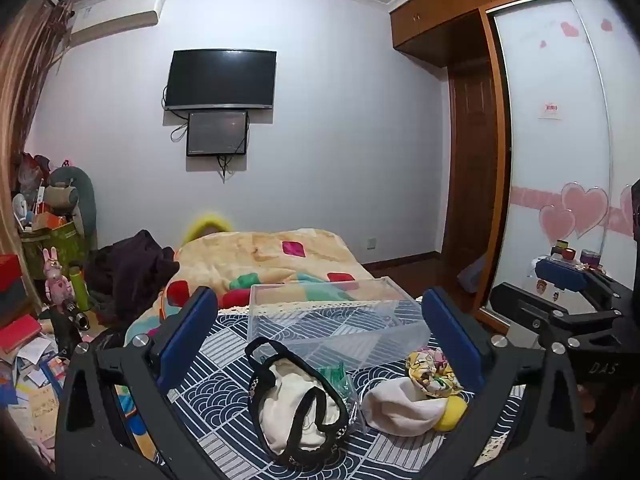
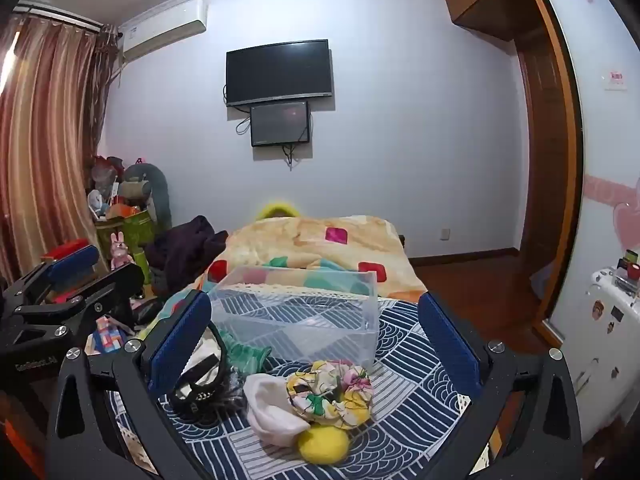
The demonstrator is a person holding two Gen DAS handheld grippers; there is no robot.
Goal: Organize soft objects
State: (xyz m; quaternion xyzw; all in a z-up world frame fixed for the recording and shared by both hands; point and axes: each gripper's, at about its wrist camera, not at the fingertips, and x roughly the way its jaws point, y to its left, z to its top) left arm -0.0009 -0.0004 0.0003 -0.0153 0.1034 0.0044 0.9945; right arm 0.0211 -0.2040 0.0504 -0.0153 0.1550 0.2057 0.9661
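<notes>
I hold my left gripper with its blue pads wide apart and nothing between them, low over the bed's navy-and-white patterned cover. My right gripper is spread just as wide, also empty, beside the left one.

The soft things lie in a loose cluster on the cover in front of me. Nearest my left gripper is a cream cloth with a black patterned band looped around it. Just beside it, to the right, sits a crumpled green item in clear wrapping. Further right is a white rolled sock, touching a yellow fuzzy ball on its near side and a floral yellow fabric scrunchie that rests partly on top of it.

Behind the cluster, a clear rectangular plastic box stands upright on the cover with nothing inside. Beyond it lies a beige blanket with coloured patches, and a black television hangs on the far wall.
</notes>
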